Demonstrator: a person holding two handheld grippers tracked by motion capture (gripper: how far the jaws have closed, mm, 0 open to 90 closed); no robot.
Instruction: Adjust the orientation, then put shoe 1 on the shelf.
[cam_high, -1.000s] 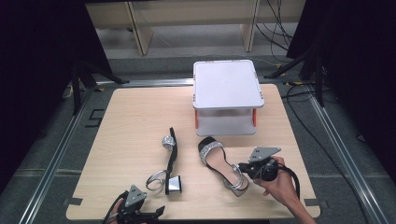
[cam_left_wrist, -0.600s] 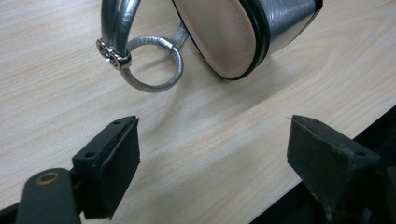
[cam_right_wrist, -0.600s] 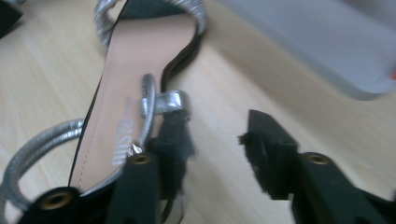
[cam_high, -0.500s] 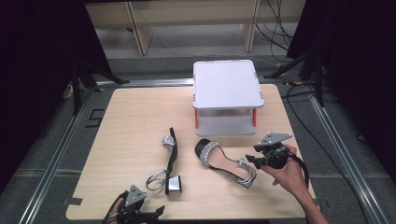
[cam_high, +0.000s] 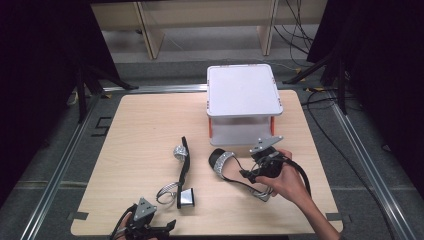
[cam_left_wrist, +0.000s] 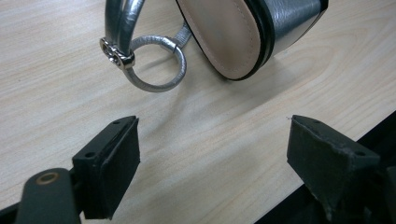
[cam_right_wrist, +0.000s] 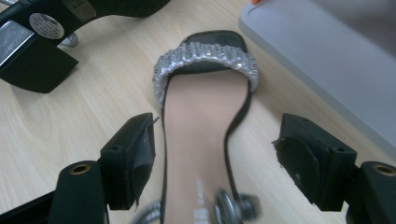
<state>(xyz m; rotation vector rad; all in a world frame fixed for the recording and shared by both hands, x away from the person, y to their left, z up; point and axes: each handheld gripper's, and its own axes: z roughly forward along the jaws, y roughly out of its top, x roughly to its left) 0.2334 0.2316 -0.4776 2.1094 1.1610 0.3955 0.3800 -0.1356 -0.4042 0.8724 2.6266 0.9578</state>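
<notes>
Two silver-strapped black sandals lie on the wooden table (cam_high: 135, 130). One sandal (cam_high: 227, 167) rests sole down, its glittery toe strap (cam_right_wrist: 205, 58) pointing away from my right gripper (cam_right_wrist: 219, 163). That gripper (cam_high: 247, 175) is open and straddles the sandal's tan insole near the heel end, a jaw on each side. The other sandal (cam_high: 182, 167) lies on its side, block heel (cam_high: 186, 198) toward me. My left gripper (cam_high: 157, 227) hovers at the table's front edge, open (cam_left_wrist: 215, 154), with that sandal's sole (cam_left_wrist: 224, 32) and strap ring (cam_left_wrist: 156, 70) just beyond its jaws.
A white lidded box (cam_high: 244, 92) stands at the back right of the table, close behind the upright sandal; its grey edge (cam_right_wrist: 327, 51) lies just past the toe. Bare table stretches to the left. Metal rails and cables run around the table.
The right gripper swung from the sandal's right side to over its heel end. The sandal turned slightly, then stayed still. The left gripper has not moved.
</notes>
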